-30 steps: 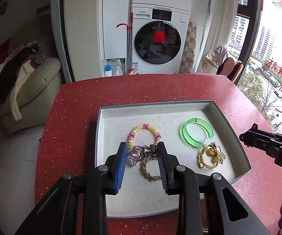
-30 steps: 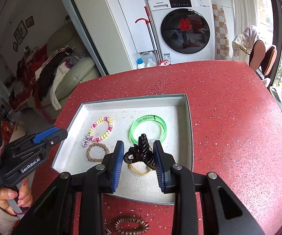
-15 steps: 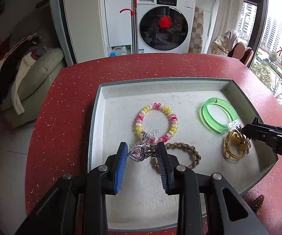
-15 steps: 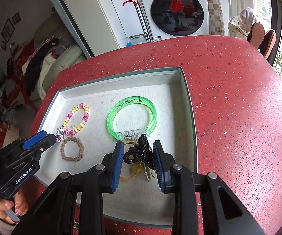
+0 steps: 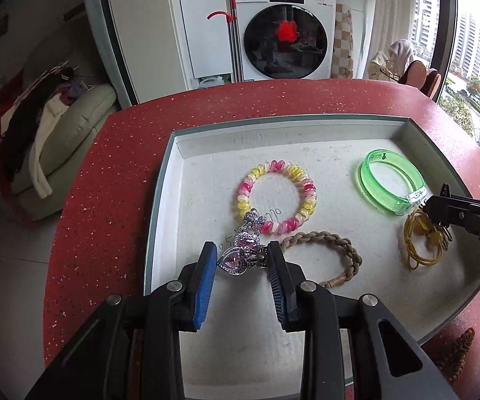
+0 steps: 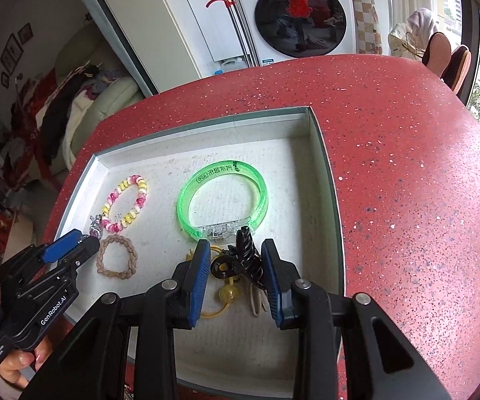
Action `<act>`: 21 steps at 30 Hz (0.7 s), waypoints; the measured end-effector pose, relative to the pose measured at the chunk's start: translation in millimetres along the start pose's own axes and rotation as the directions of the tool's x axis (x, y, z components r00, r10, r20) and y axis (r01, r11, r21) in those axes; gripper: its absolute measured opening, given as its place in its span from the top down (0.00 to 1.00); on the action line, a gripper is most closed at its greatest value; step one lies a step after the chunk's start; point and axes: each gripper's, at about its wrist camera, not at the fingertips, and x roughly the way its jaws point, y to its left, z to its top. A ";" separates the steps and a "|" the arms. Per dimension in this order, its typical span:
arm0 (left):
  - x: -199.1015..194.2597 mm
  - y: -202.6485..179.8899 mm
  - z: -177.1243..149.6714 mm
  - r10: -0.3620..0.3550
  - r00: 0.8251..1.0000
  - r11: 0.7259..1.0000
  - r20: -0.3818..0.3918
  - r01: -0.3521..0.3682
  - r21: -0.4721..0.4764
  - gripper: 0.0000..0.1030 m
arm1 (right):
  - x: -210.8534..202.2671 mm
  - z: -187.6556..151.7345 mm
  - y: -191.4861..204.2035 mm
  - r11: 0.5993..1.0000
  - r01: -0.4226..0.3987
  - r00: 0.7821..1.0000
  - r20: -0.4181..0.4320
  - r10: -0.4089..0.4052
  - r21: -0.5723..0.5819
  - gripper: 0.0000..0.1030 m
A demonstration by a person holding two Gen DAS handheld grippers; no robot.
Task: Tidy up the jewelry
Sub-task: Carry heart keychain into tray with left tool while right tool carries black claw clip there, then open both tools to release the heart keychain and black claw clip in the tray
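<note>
Jewelry lay gathered in a shallow grey tray [image 5: 170,180] on the red speckled table [image 5: 113,173]: a pink-and-yellow bead bracelet [image 5: 274,196], a braided brown band [image 5: 326,256], a green bangle [image 5: 391,185] and a yellow cord piece [image 5: 421,243]. The left gripper [image 5: 241,265] was clamped on a purple heart charm [image 5: 240,253], held low over the tray's near left part, close against the beads and the braid. The right gripper [image 6: 236,268] was clenched on a black hair claw [image 6: 240,260], poised over the yellow cord just below the bangle.

Both pieces looked ready to be set down. To do it well, I judged each should go to a bare patch of the tray floor, lowered until it touched before the jaws eased apart, so nothing dropped onto or tangled with a neighbour. The charm wanted a small shift away from the braid; the claw wanted clearance from the cord loop beneath it.

The left camera showed the charm's stacked hearts plainly, and a brown woven thing [image 5: 456,350] on the table past the tray's near right corner. It showed little of the hair claw, only the other tool's tip. The right camera showed the claw, the printing on the bangle [image 6: 223,200], and the person's fingers [image 6: 16,363] round the left tool's handle.
</note>
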 end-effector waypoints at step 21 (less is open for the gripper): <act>-24.5 0.1 0.7 0.008 0.997 1.000 0.078 -0.006 -0.021 0.12 | -45.5 -13.0 12.5 0.997 -0.073 0.991 0.110 0.070 0.026 0.22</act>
